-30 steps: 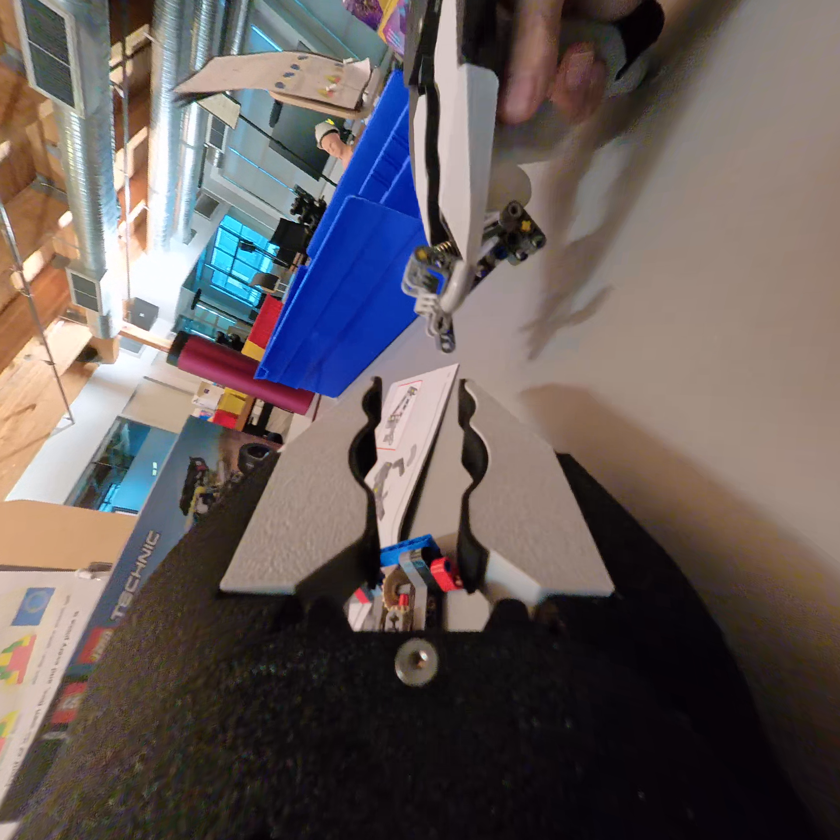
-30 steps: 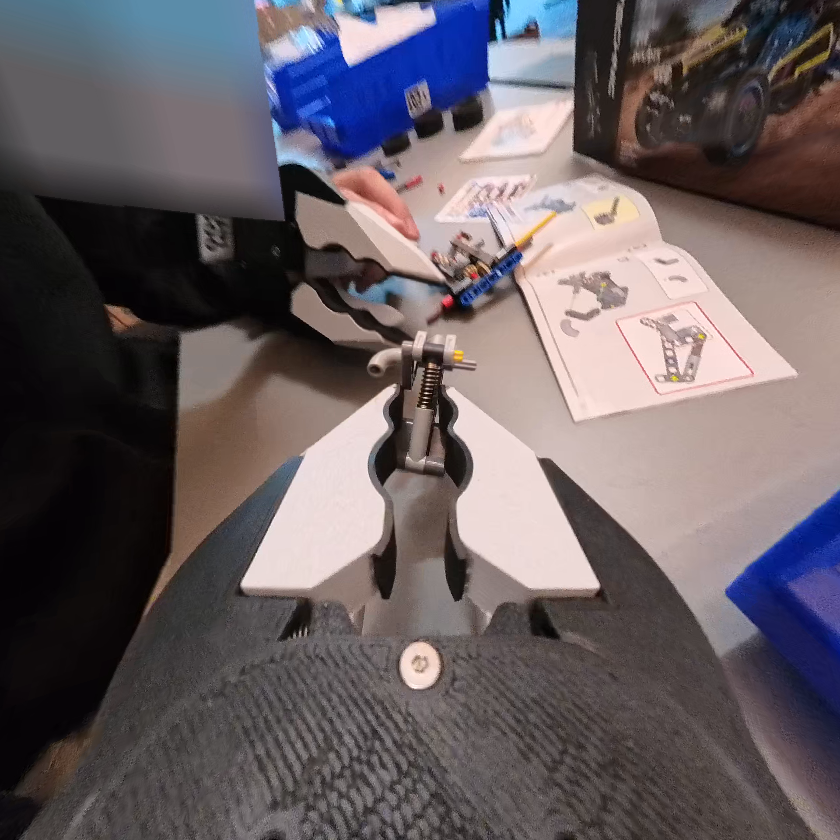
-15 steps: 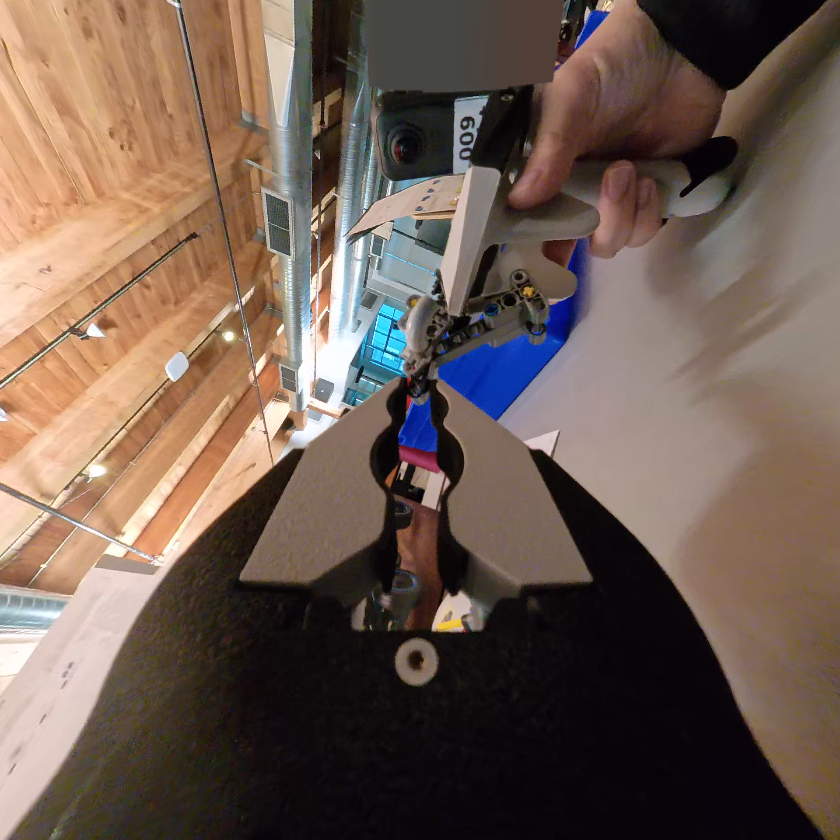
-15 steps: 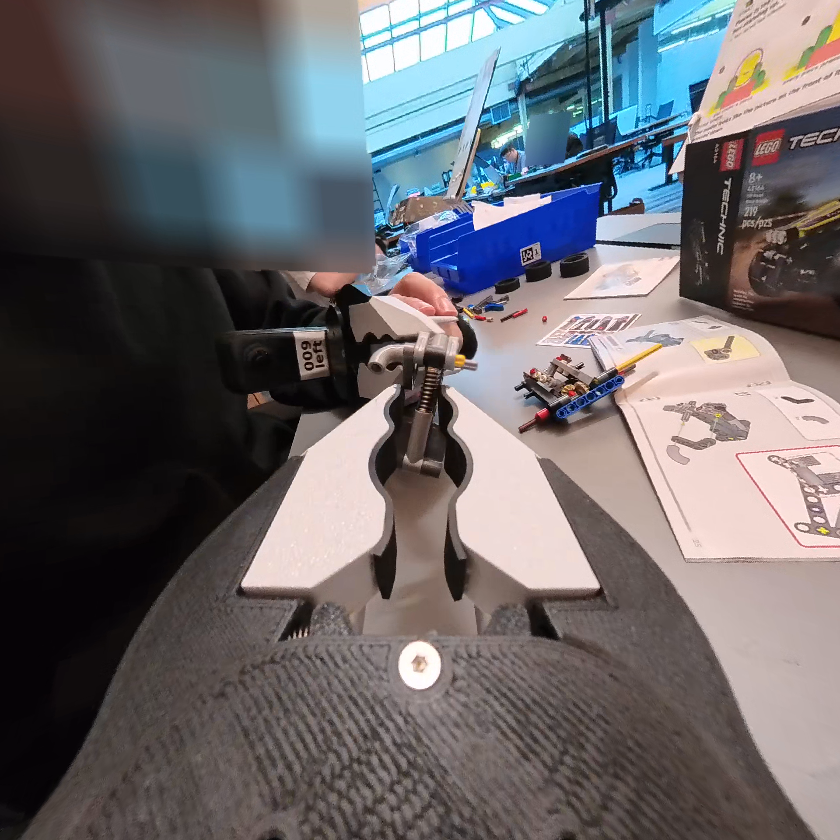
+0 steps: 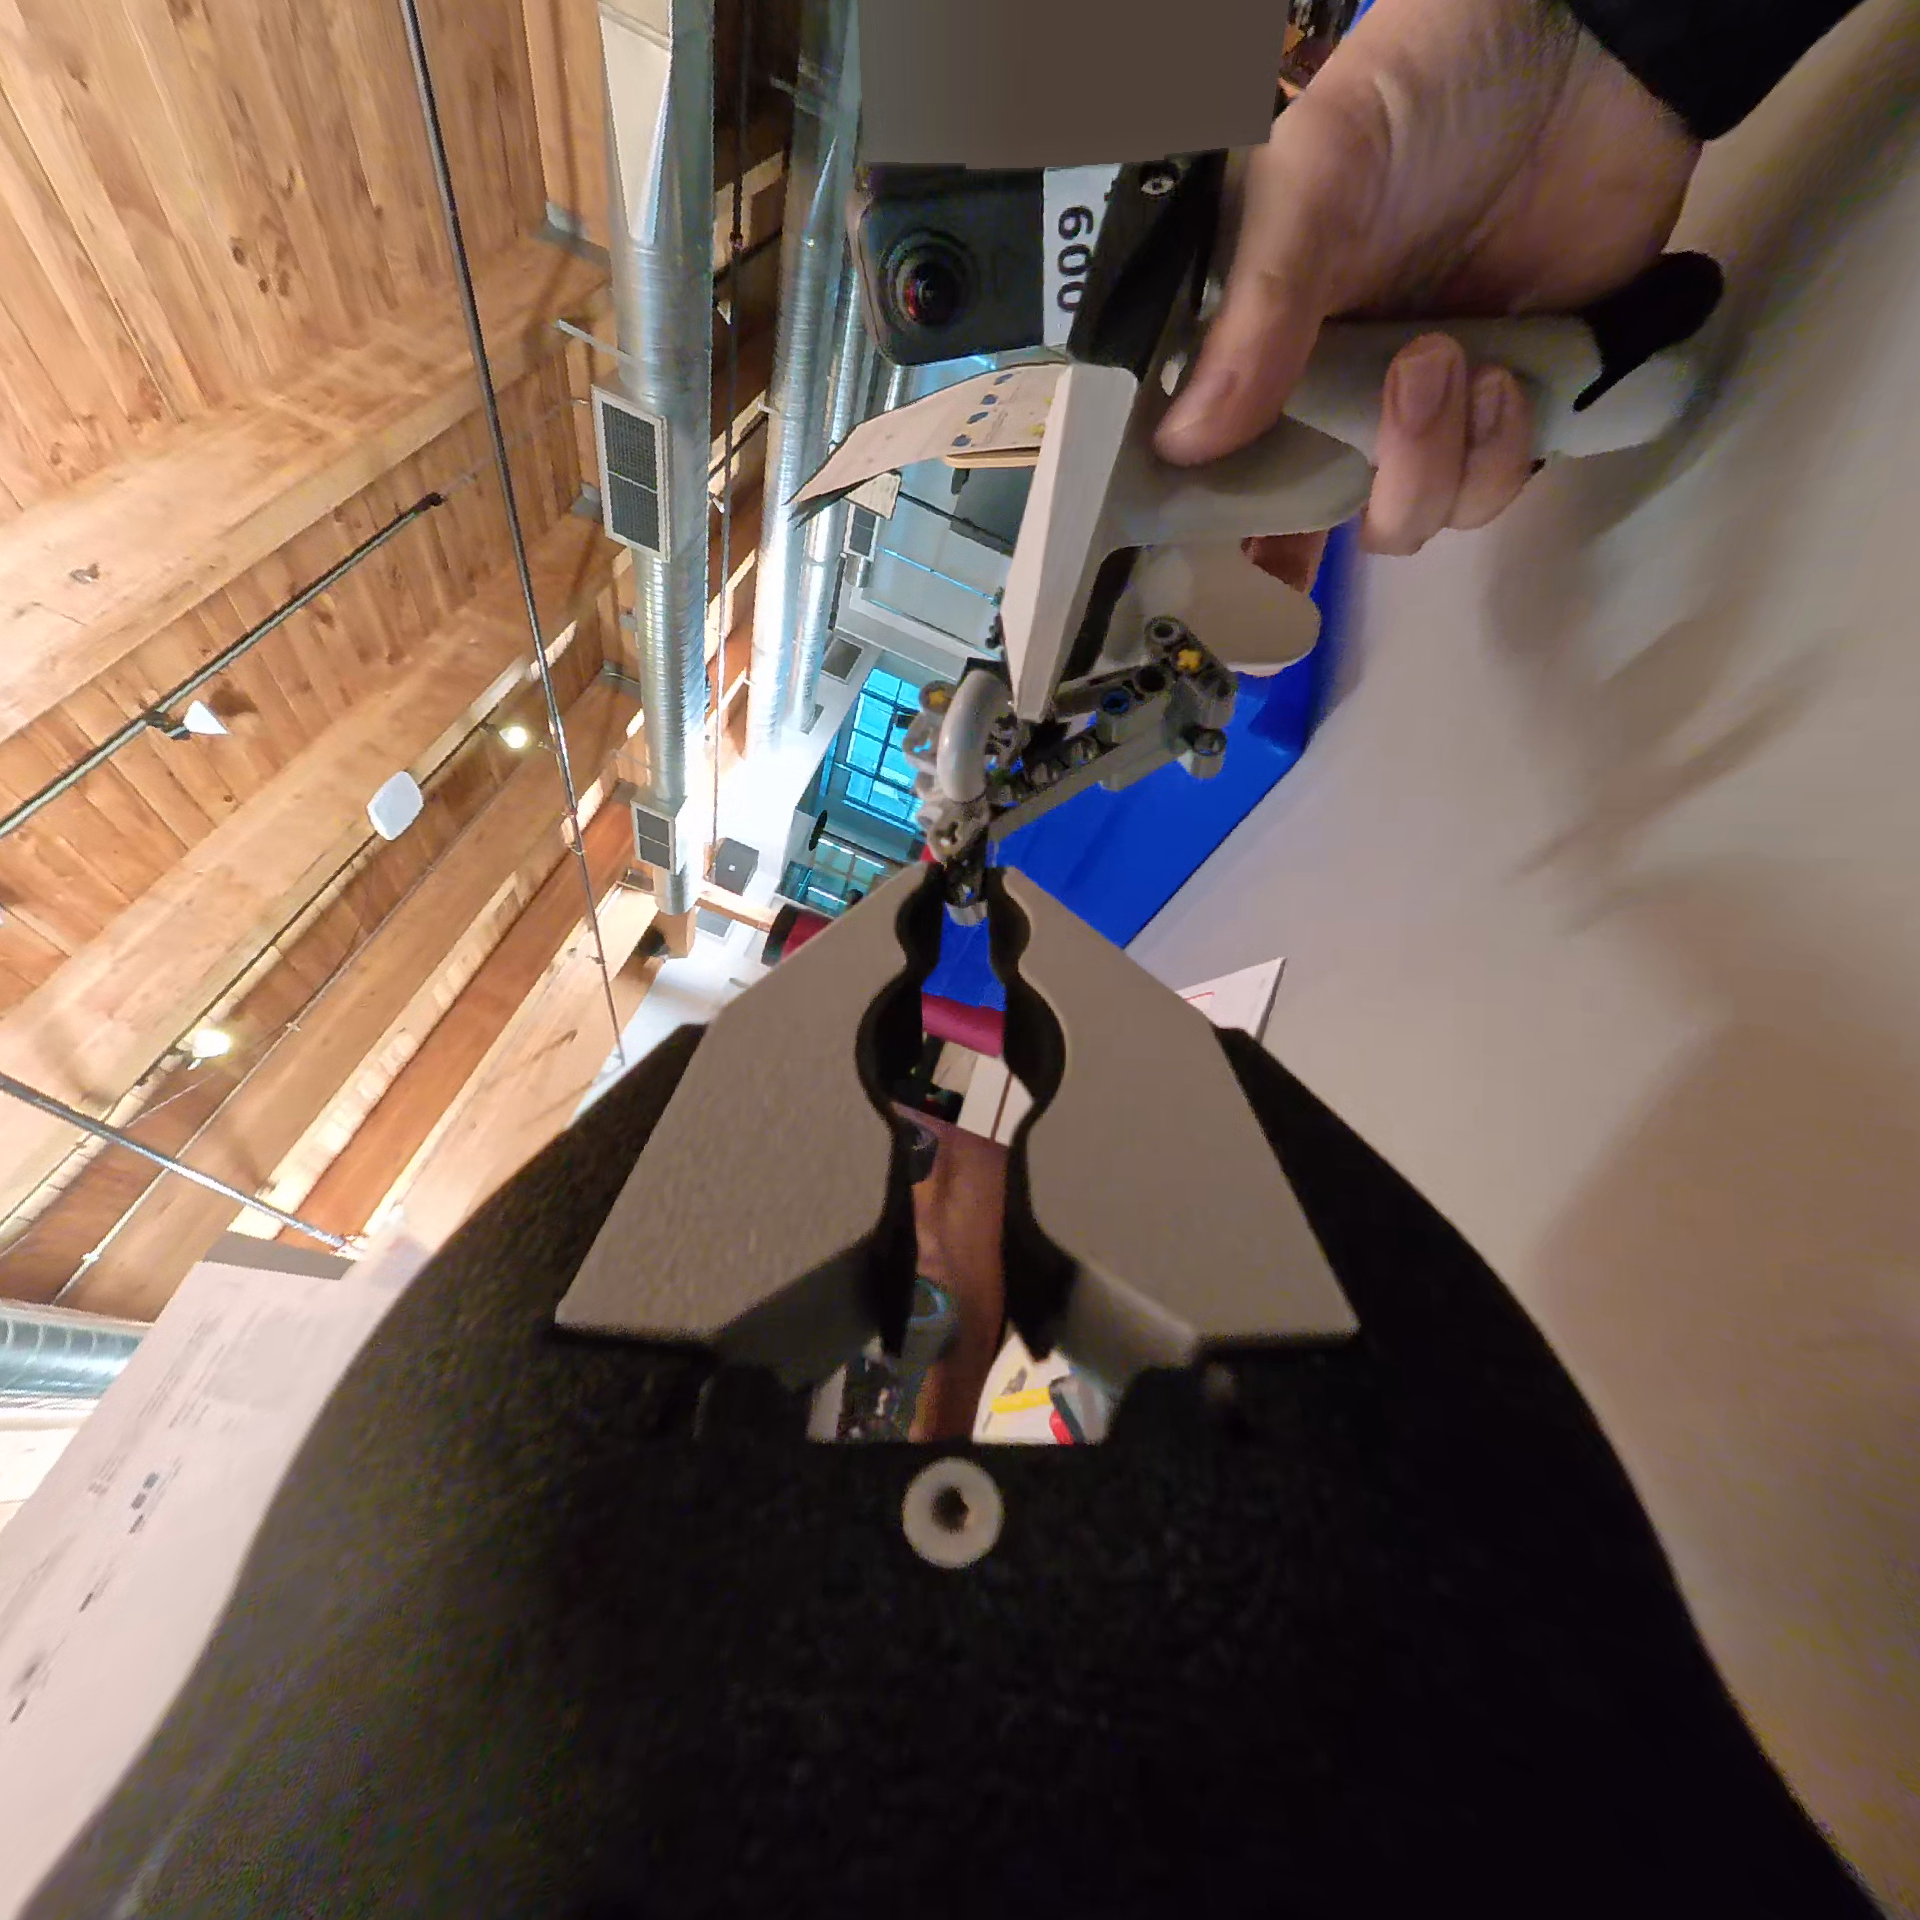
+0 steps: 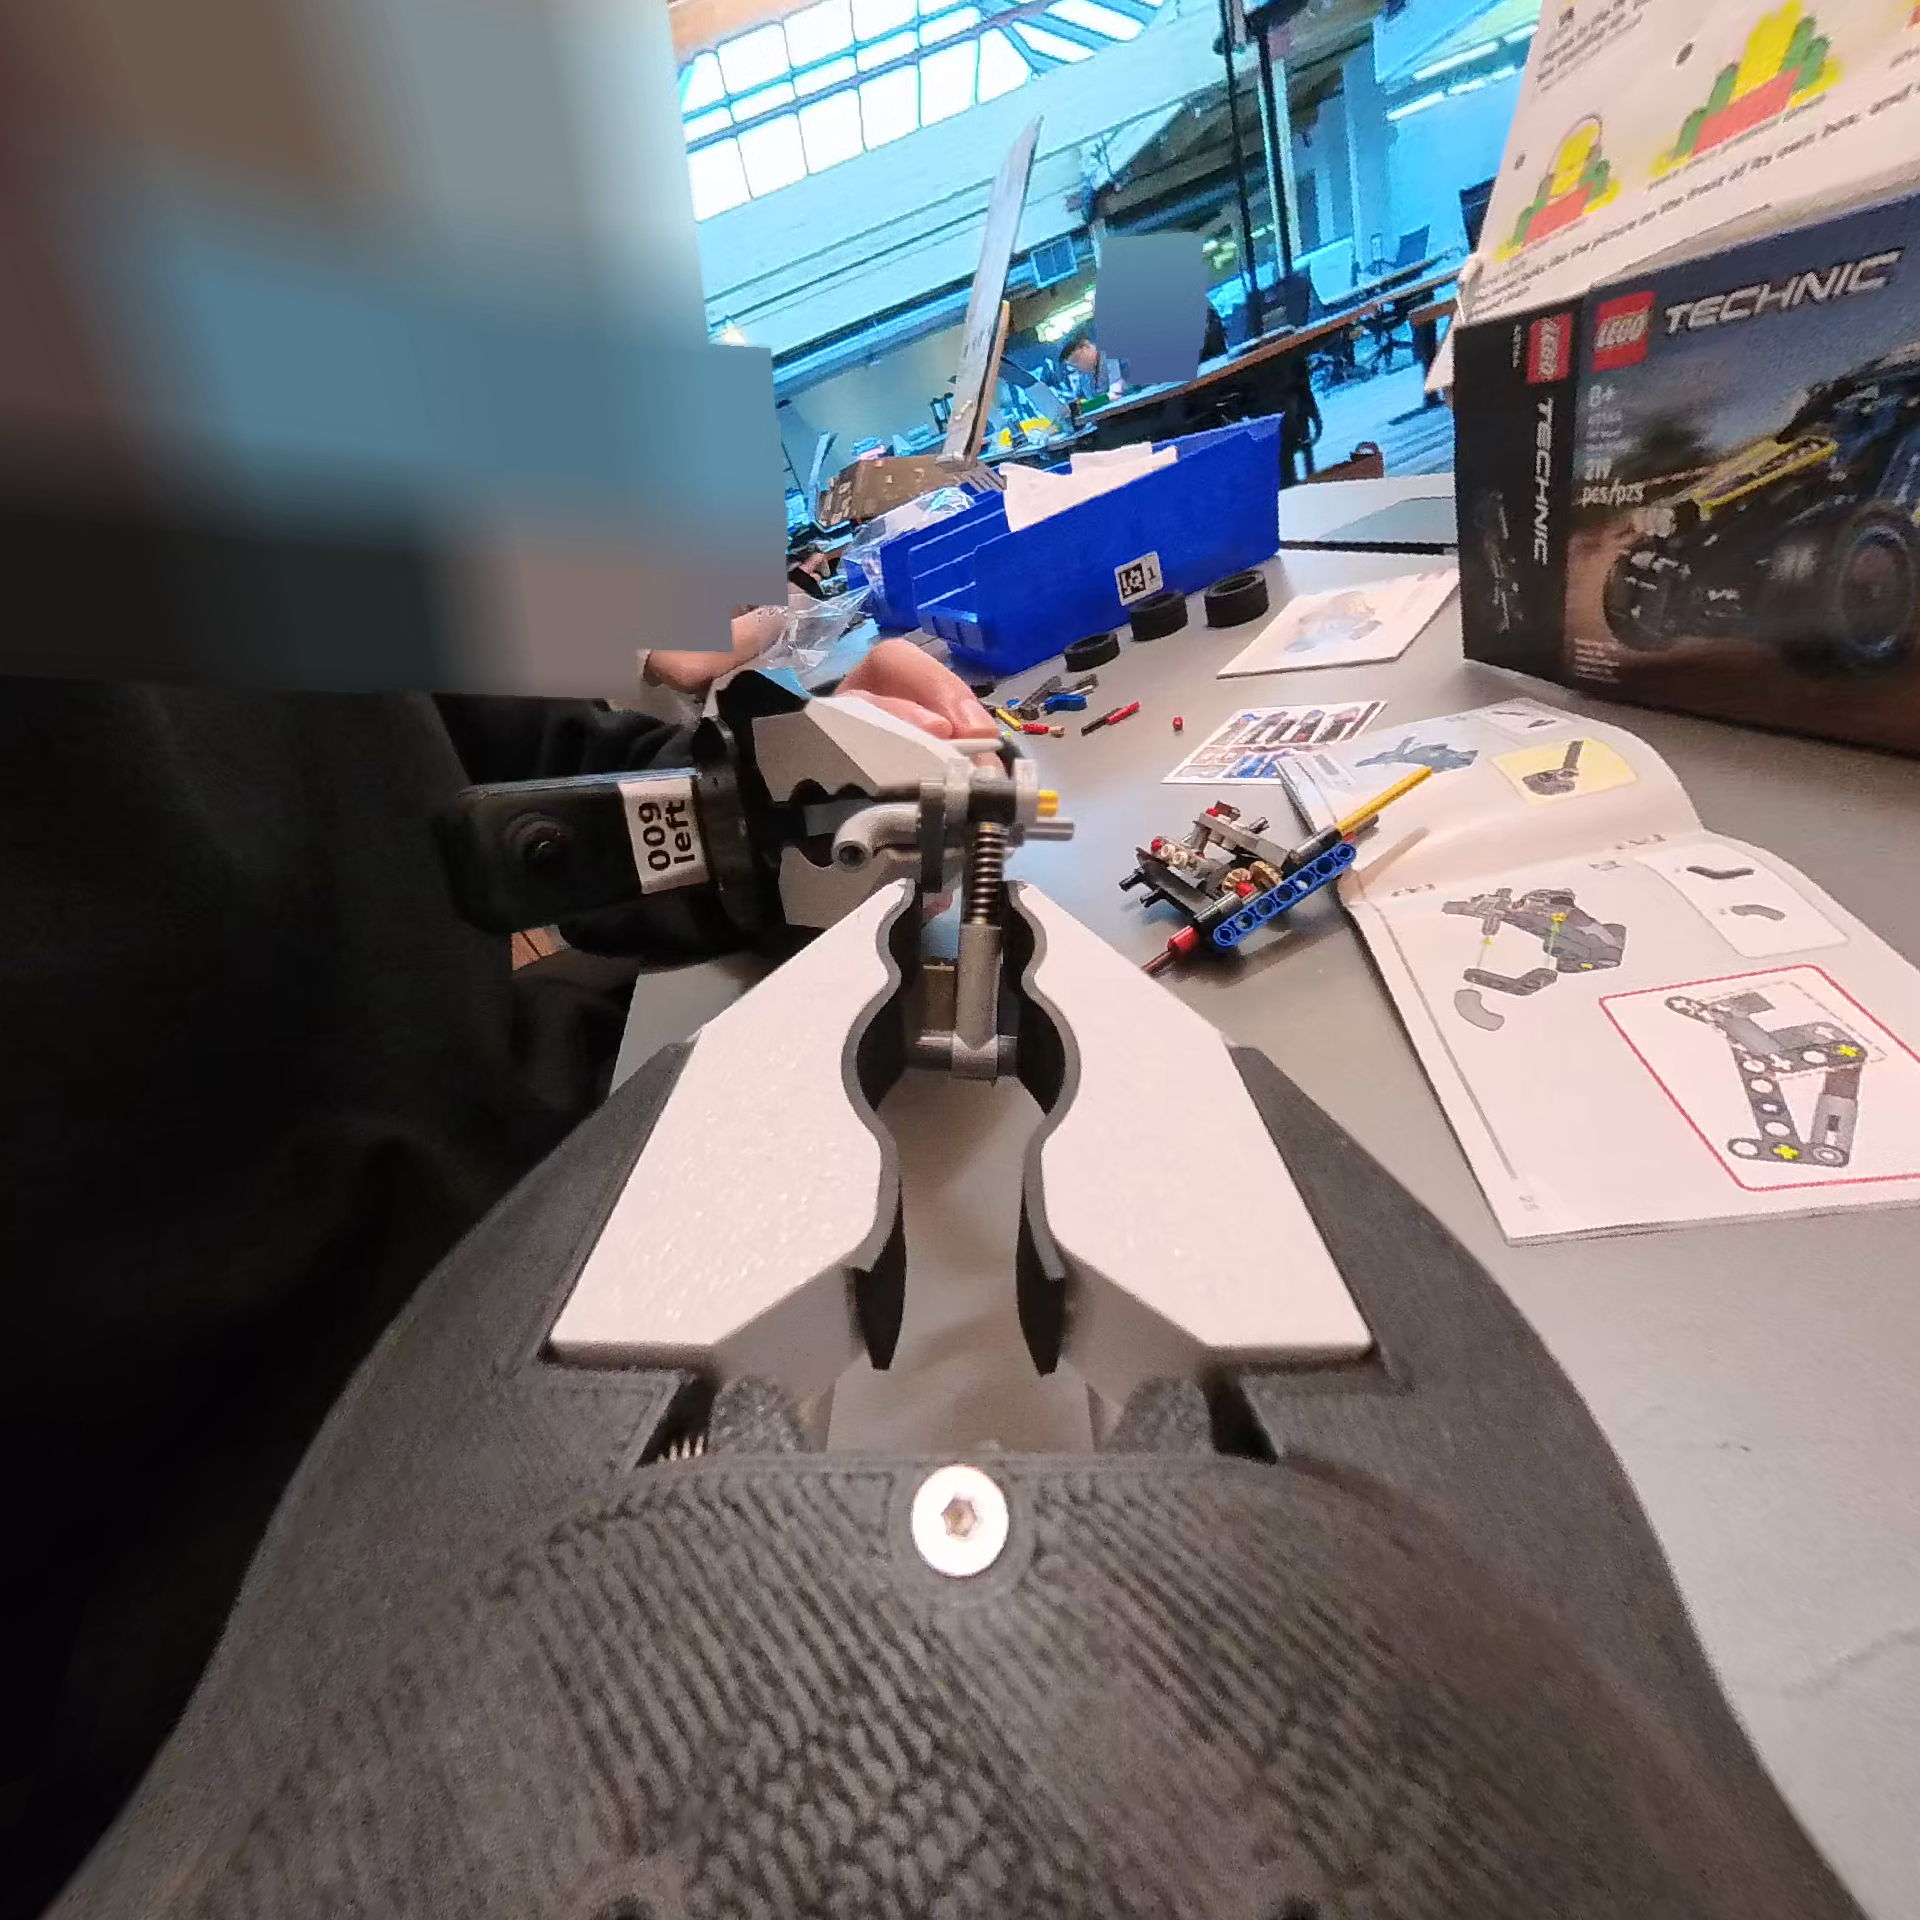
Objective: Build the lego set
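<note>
While the right gripper (image 6: 961, 914) clamps the grey assembly (image 6: 977, 862), the left gripper (image 6: 935, 821) pinches its top.

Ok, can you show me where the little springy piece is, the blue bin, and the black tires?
spring shock absorber piece (image 6: 980, 868): right wrist view, on the coiled spring.
blue bin (image 6: 1081, 566): right wrist view, on its front wall.
black tires (image 6: 1157, 616): right wrist view, on the middle tire of three.

An open-plan workshop: timber ceiling (image 5: 260, 312) with bare metal ducts (image 5: 665, 312), big windows (image 6: 935, 94), rows of desks (image 6: 1299, 364), blue parts bins (image 6: 1091, 551).
</note>
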`<state>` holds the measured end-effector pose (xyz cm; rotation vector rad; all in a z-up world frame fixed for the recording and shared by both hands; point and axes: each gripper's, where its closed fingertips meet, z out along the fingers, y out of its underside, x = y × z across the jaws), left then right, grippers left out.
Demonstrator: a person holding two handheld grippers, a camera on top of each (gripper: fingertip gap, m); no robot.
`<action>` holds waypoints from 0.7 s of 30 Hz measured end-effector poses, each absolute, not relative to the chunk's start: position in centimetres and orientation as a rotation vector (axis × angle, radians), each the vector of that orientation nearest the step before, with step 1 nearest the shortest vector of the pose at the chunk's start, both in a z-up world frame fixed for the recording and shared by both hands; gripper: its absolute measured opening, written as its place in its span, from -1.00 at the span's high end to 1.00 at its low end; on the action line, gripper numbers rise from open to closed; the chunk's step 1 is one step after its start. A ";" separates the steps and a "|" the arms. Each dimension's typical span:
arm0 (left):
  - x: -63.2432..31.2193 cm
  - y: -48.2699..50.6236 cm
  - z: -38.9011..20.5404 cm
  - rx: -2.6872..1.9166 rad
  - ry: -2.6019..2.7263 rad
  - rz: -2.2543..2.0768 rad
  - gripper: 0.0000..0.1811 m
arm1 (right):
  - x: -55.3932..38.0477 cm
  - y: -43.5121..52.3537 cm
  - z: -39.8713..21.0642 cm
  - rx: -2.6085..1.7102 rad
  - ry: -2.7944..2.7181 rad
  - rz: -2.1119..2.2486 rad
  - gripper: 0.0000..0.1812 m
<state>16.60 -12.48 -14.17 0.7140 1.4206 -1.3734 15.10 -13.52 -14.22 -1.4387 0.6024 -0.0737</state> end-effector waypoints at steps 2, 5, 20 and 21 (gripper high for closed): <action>17.2 -12.7 -14.9 0.701 1.488 -1.361 0.95 | 15.7 -13.7 -14.7 -1.459 0.677 -0.073 0.87; 18.1 -12.9 -16.0 0.694 1.556 -1.322 0.94 | 16.4 -13.9 -15.6 -1.485 0.827 -0.021 0.87; 19.0 -13.3 -17.5 0.738 1.590 -1.232 1.00 | 18.0 -18.5 -18.3 -1.316 1.177 0.059 0.87; 19.0 -13.3 -17.5 0.737 1.591 -1.231 1.00 | 18.1 -18.6 -18.4 -1.317 1.182 0.056 0.87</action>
